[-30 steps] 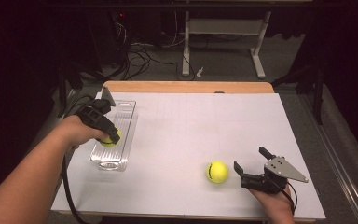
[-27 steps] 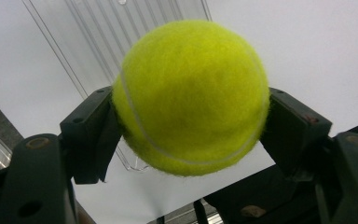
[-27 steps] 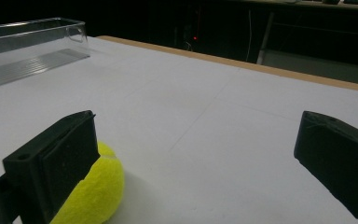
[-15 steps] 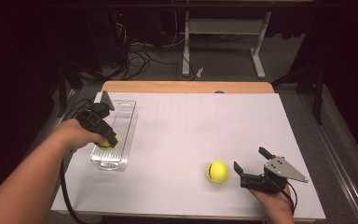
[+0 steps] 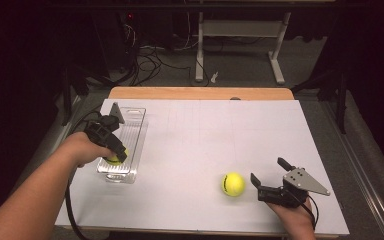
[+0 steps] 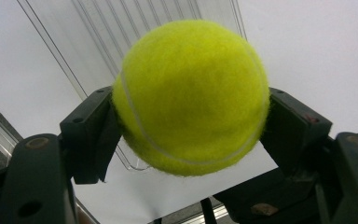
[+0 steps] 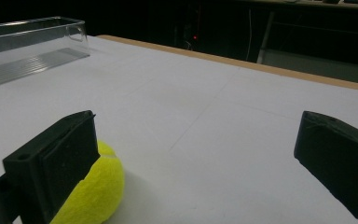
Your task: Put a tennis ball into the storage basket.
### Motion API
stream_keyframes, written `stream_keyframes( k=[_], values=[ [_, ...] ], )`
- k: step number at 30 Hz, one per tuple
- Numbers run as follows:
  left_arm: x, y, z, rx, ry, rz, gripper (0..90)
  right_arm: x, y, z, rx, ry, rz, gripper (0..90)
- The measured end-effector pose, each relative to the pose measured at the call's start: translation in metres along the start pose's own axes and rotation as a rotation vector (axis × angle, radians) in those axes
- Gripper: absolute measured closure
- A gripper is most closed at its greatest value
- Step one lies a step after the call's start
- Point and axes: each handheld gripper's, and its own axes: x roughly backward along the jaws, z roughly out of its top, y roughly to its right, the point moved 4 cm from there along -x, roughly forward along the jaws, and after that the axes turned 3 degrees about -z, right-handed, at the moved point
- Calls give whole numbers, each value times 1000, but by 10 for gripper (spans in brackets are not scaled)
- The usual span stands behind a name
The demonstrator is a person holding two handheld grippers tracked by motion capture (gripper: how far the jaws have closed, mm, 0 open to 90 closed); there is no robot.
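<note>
The white bench (image 5: 200,150) carries a clear plastic tray (image 5: 132,131) at your left, its long axis running away from you. Your left claw (image 5: 116,156) is clamped on a tennis ball (image 6: 191,95) over the tray's near end; its seam shows in the left gripper view. Your right claw (image 5: 269,176) stands apart, a second tennis ball (image 5: 233,184) just beside it.

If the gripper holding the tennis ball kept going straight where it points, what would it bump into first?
Probably the ribbed floor of the clear plastic tray. The left gripper is shut on a tennis ball and points down into that tray, so the ball would likely touch first. Depth is hard to judge.
</note>
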Motion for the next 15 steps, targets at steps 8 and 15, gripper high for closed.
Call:
stream_keyframes(
  k=[8,15],
  values=[
    [-7,-4,-3,9,-12,6,264,0,0,0,0,1,0,4],
    [-14,-8,-5,17,-11,8,263,0,-1,0,3,0,2,4]
  ],
)
